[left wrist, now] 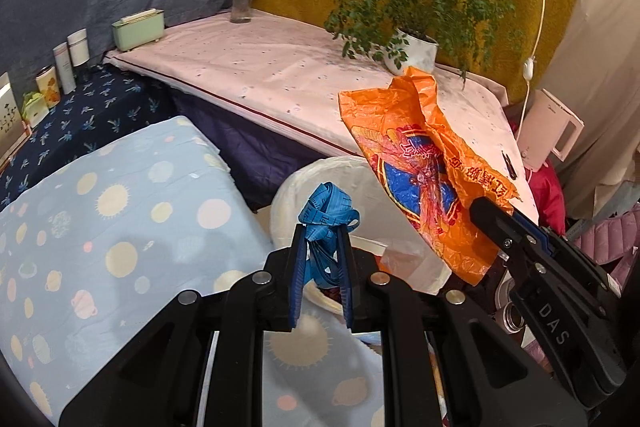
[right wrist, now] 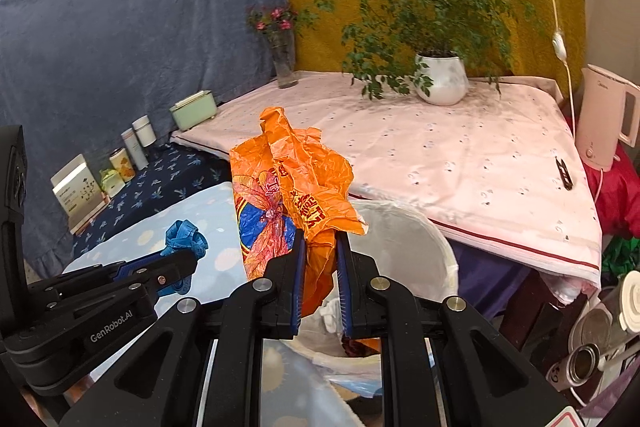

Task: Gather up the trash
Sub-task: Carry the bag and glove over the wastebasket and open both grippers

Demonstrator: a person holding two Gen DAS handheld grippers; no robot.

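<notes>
Both grippers are matte black plastic with blue ribbed pads lining the fingers. Round silver pivot pins dot the linkages. The left gripper [right wrist: 182,259] carries white "GenRobot.AI" lettering, the right gripper [left wrist: 490,213] "DAS".

Potted plant [right wrist: 440,79], vase [right wrist: 285,63], perhaps a kettle [right wrist: 604,119].

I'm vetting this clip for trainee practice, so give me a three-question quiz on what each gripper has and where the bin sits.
1. True or false: the left gripper is shut on a blue measuring tape.
2. What does the right gripper hold? A) a white cup B) an orange plastic bag C) a green box
3. Fill in: the white-lined trash bin stands between the planet-print blue cloth and the table under the ____ cloth.

Key: 1 true. 2 B. 3 pink.
</notes>
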